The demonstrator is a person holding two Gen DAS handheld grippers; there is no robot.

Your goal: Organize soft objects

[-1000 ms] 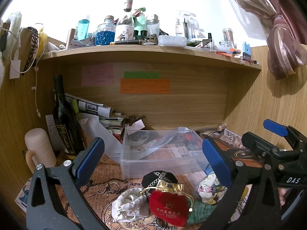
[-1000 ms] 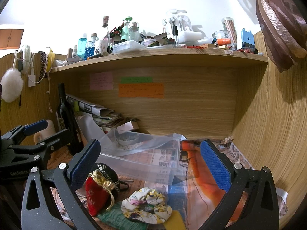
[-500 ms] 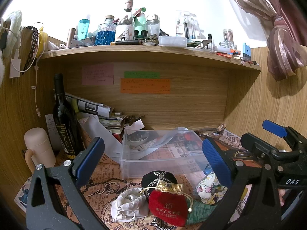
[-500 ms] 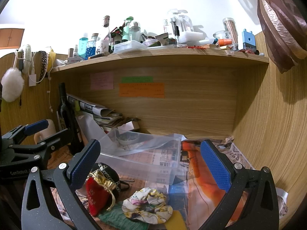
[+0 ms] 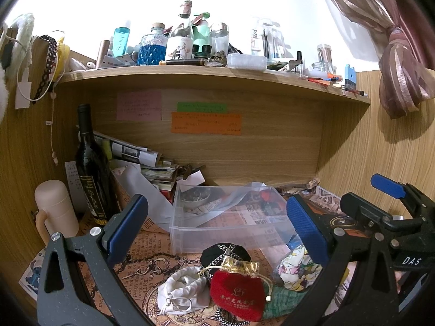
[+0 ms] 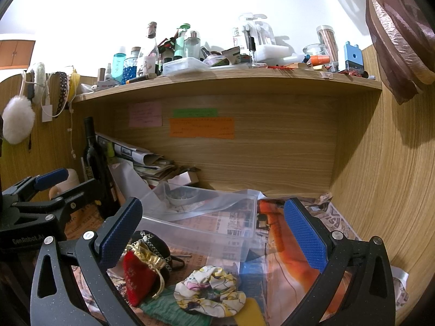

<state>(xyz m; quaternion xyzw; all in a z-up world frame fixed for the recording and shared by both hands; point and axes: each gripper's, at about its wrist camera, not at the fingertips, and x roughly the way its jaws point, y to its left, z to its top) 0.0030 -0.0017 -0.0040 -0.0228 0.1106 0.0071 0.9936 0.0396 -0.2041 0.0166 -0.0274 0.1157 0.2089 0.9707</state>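
Note:
Soft things lie in a heap on the desk in front of a clear plastic bin [image 5: 231, 233]: a red velvet pouch with a gold top [image 5: 236, 293], a white drawstring pouch [image 5: 182, 288], a black pouch with a chain [image 5: 225, 251], a floral scrunchie [image 5: 296, 269] and a green cloth [image 5: 280, 303]. My left gripper [image 5: 217, 228] is open and empty above the heap. My right gripper [image 6: 214, 231] is open and empty; below it lie the scrunchie [image 6: 209, 290], the red pouch [image 6: 138, 277] and the bin [image 6: 206, 220].
A dark wine bottle [image 5: 91, 168] and a cream cup [image 5: 55, 209] stand at the left. Papers [image 5: 141, 163] are piled behind the bin. A shelf [image 5: 212, 76] crowded with bottles runs overhead. A wooden wall [image 6: 386, 190] closes the right side.
Both grippers have drifted very slightly; the heap and the bin have not moved. Both stay open.

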